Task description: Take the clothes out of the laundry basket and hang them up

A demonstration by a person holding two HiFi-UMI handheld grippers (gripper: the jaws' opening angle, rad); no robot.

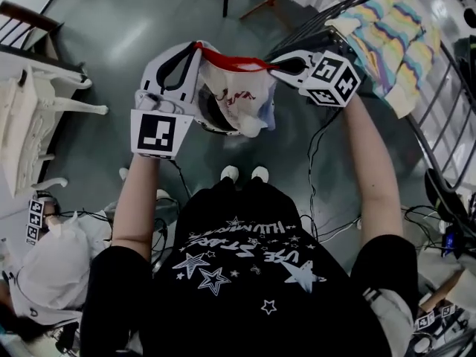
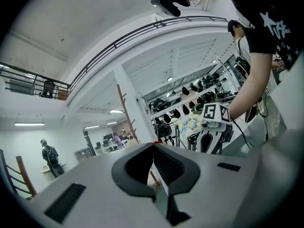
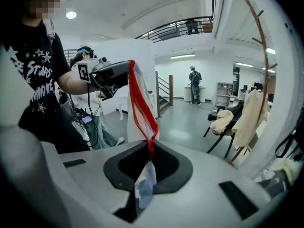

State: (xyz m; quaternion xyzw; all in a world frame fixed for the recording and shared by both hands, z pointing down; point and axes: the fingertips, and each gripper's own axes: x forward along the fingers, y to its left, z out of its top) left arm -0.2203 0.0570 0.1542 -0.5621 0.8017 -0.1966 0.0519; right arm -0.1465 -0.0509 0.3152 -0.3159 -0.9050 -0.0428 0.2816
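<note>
The left gripper (image 1: 192, 50) and right gripper (image 1: 277, 68) each have their jaws clamped shut on the garment (image 1: 236, 95) by its red hem. They hold it up apart, spreading it, probably ready for the rack (image 1: 349, 2) nearby.

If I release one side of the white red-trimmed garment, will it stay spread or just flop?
Likely floppy: the white red-trimmed garment sags into a pouch between the left gripper and the right gripper. Probably light, since the red trim alone carries it taut. It might slip, as only a thin edge sits in each pinch.
</note>
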